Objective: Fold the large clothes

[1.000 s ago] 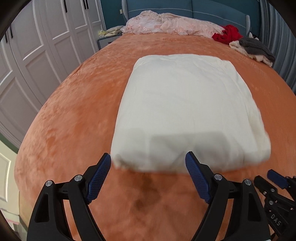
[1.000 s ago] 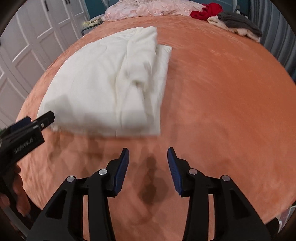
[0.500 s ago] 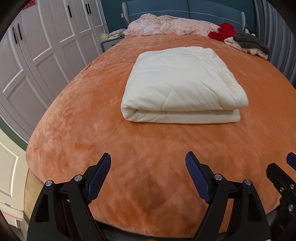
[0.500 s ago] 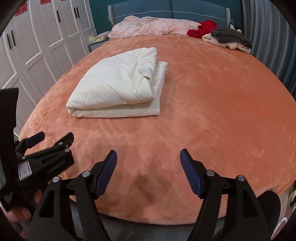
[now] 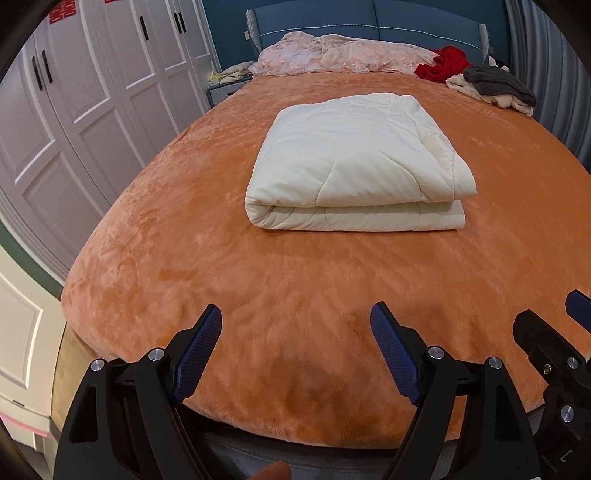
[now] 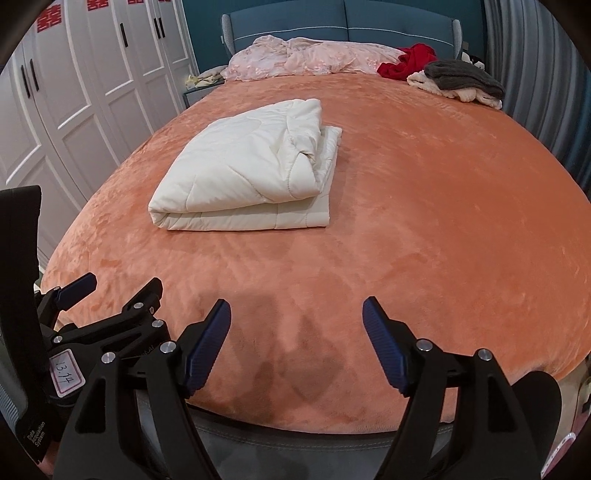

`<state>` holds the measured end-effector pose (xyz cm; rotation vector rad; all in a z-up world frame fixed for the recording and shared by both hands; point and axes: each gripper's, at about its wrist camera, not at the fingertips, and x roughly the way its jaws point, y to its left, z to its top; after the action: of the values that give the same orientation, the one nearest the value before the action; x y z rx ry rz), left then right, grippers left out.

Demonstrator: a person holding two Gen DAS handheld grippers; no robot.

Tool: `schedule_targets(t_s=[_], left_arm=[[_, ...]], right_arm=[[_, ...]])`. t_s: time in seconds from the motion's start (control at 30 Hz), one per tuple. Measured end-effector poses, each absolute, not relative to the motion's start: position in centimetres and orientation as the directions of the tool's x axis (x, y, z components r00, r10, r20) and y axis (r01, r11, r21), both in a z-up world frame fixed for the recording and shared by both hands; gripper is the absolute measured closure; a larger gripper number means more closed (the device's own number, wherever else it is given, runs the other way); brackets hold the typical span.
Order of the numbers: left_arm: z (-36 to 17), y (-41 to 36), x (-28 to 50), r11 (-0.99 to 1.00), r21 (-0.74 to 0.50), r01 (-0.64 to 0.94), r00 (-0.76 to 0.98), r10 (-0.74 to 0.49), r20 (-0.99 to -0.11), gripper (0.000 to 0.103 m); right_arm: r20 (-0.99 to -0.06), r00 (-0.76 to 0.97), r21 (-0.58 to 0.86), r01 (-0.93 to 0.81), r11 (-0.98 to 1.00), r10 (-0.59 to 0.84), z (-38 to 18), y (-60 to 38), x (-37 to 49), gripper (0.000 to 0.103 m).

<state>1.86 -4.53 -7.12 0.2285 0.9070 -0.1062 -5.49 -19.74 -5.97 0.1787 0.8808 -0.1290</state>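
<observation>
Jaws: both stand wide apart with nothing between them, the left gripper (image 5: 296, 352) and the right gripper (image 6: 296, 347) alike, held over the near edge of the bed and well apart from the quilt.
Pads: ribbed dark-blue rubber on black plastic arms with silver screws (the left gripper (image 6: 110, 299) also shows from the side in the right wrist view).
Quilt: cream folded quilt (image 5: 354, 166), puffy, stitched in wide panels, doubled into a thick rectangular slab of two layers; it lies flat on the middle of the bed.
Quilt ends: rounded fold at its near left corner; looser layered edges along its right side, where the top layer bulges and wrinkles (image 6: 306, 155).
Long axis: roughly from the foot of the bed toward the headboard (image 5: 369, 22).
Bedspread: orange plush bedspread (image 5: 184, 258), short shiny nap, mottled.
Far end: rumpled pink lace fabric (image 5: 343, 55), a red garment (image 5: 443, 62), a grey knit (image 5: 495, 83) over something cream.
Left wall: white panelled wardrobe doors (image 5: 74, 110).
</observation>
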Motion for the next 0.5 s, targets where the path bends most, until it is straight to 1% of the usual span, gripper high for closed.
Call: schedule_targets(t_s=[0.2, 0.37, 0.5], left_arm=[[-7.25, -4.5, 1.72, 0.969, 0.159, 0.189, 0.614, 0.01, -0.79, 0.023], [-7.19, -4.29, 1.64, 0.972, 0.156, 0.177, 0.616, 0.014, -0.788, 0.023], [-7.02, -4.07, 1.54, 0.973, 0.155, 0.169, 0.618, 0.018, -0.786, 0.023]], right_arm=[[-0.777, 0.628, 0.097, 0.184, 0.978, -0.041, -6.11, -19.68, -5.57, 0.032], [-0.772, 0.632, 0.054, 0.175, 0.983, -0.07, -6.26, -19.03, -5.84, 0.032], [-0.769, 0.635, 0.046, 0.171, 0.984, -0.074, -6.16, -18.86, -5.91, 0.032]])
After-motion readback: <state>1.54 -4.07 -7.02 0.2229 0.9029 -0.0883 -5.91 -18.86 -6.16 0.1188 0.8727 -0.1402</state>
